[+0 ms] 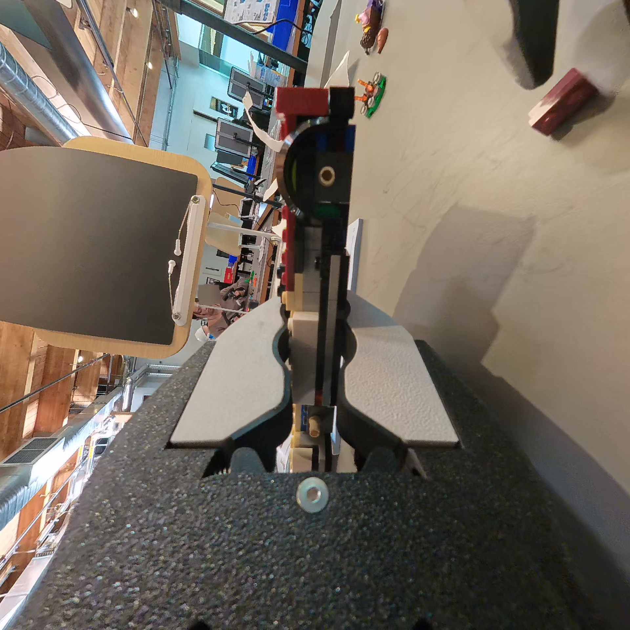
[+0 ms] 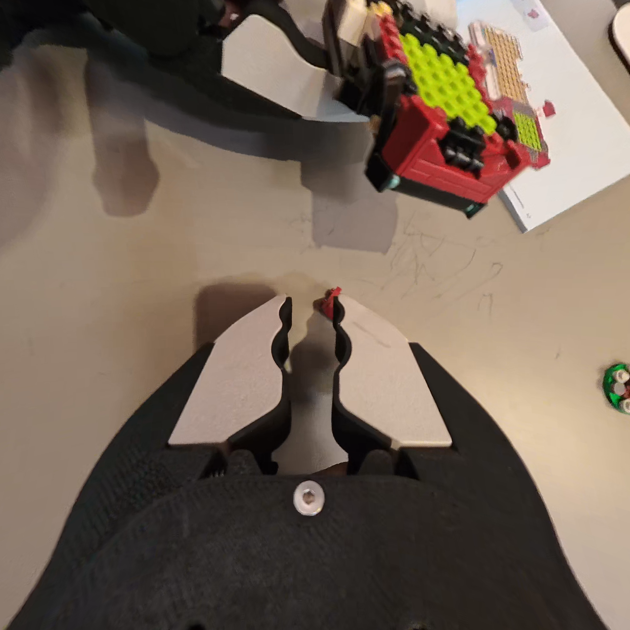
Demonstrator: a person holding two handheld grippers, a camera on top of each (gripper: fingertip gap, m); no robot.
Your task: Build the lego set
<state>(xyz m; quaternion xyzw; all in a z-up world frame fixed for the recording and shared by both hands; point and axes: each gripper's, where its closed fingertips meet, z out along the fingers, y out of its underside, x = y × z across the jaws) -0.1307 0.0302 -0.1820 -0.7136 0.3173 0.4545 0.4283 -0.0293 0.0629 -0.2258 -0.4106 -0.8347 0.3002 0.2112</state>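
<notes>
My left gripper (image 1: 315,306) is shut on a toy-brick model (image 1: 317,177) of red, black, grey and tan parts, gripping its grey and black end and holding it above the table. The right wrist view shows the same model (image 2: 439,112) with a lime-green studded top, held by the left gripper's grey finger (image 2: 272,68). My right gripper (image 2: 312,303) is open just over the table. A small red brick (image 2: 329,303) lies against its right fingertip, clear of the left pad. In the left wrist view this dark red brick (image 1: 566,102) lies on the table beside a blurred black finger (image 1: 535,44).
The beige table (image 2: 136,272) carries a white instruction booklet (image 2: 562,102) under the model, a round green brick piece (image 2: 618,388) at the right, and small toy figures (image 1: 373,24) farther off. A black and wood chair back (image 1: 95,238) and a person show beyond the table. Left tips to right tips: about 12 centimeters.
</notes>
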